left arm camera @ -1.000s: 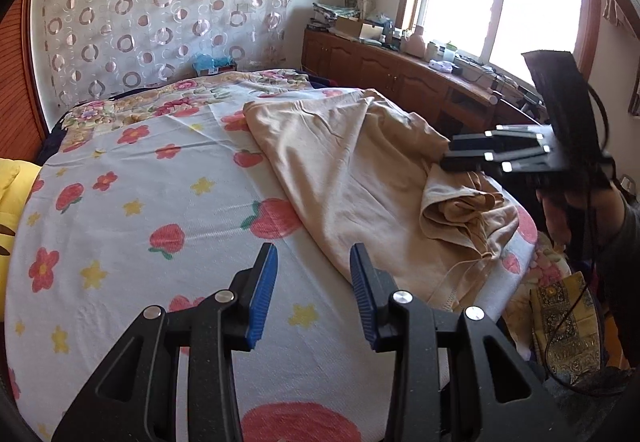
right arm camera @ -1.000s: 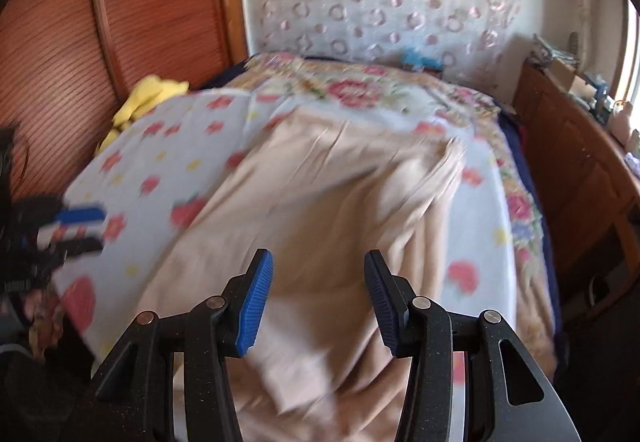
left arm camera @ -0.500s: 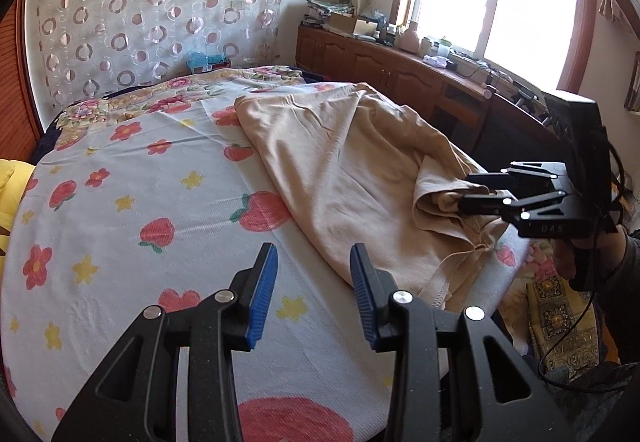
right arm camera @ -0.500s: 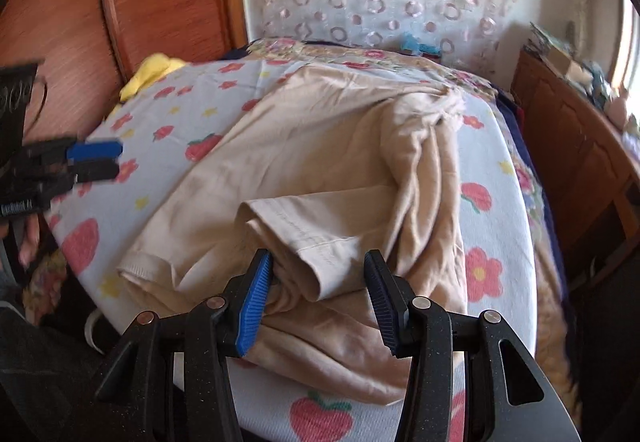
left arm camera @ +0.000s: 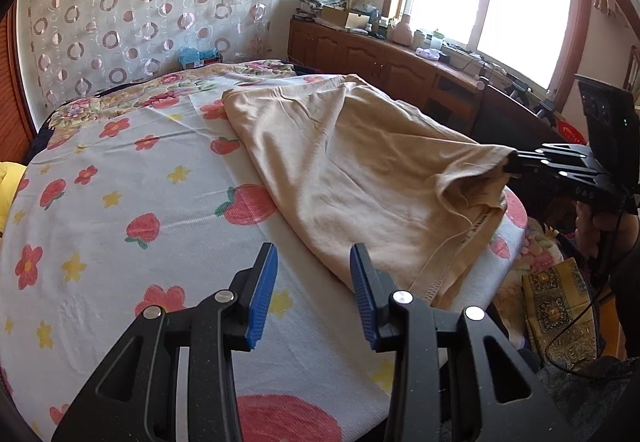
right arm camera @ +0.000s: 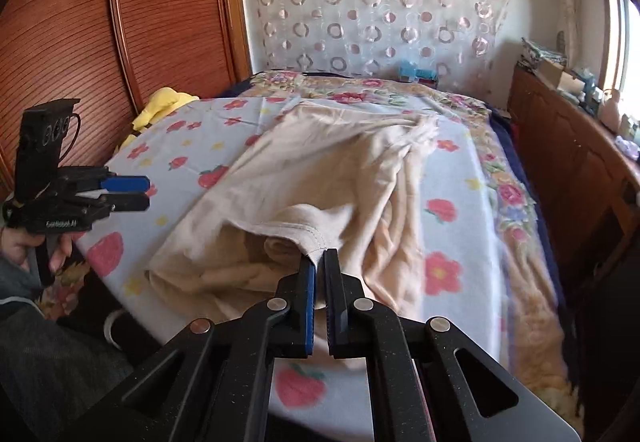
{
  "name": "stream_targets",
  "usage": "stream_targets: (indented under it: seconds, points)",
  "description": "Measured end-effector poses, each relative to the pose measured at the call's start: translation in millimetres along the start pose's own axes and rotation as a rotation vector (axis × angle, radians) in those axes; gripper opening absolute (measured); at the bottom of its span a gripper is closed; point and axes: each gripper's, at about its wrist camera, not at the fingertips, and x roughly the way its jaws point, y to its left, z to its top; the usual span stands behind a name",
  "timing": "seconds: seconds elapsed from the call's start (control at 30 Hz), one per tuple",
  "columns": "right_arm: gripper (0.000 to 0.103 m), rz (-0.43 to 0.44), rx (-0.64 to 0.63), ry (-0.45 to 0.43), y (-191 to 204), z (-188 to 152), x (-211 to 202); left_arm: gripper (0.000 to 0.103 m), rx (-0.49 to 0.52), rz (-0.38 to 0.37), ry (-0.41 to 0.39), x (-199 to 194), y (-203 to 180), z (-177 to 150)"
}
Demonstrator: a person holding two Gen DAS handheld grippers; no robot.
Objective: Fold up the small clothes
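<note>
On the bed (left arm camera: pixel 120 242), over the flowered sheet (right arm camera: pixel 452 178), the beige shirt (left arm camera: pixel 340 170) lies spread toward the right edge. My right tool (right arm camera: pixel 320 256) is clamped on the hem of its sleeve (right arm camera: pixel 308 232), lifting it off the sheet. My left tool (left arm camera: pixel 314 274) hangs above bare sheet just beside the shirt's lower edge, jaws apart, nothing between them.
</note>
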Motion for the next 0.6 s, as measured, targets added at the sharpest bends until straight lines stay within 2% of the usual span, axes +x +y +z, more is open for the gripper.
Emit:
stream_targets:
  seconds: [0.13, 0.23, 0.3, 0.4, 0.6]
  points:
    - [0.004, -0.006, -0.013, 0.083, -11, -25, -1, 0.039, 0.005, -0.017, -0.005, 0, -6, 1]
    - [0.003, -0.051, 0.011, 0.109, -22, -40, -4, 0.039, 0.016, -0.018, 0.000, 2, -10, 2]
    - [0.003, -0.098, 0.026, 0.100, -30, -45, -10, 0.039, 0.021, -0.017, 0.005, 4, -13, 2]
    - [0.003, -0.115, 0.072, 0.072, -39, -46, -18, 0.039, 0.022, -0.019, 0.012, 7, -15, 2]
    - [0.005, -0.090, 0.051, -0.005, -14, -31, -24, 0.039, 0.027, -0.018, 0.012, 9, -18, 2]
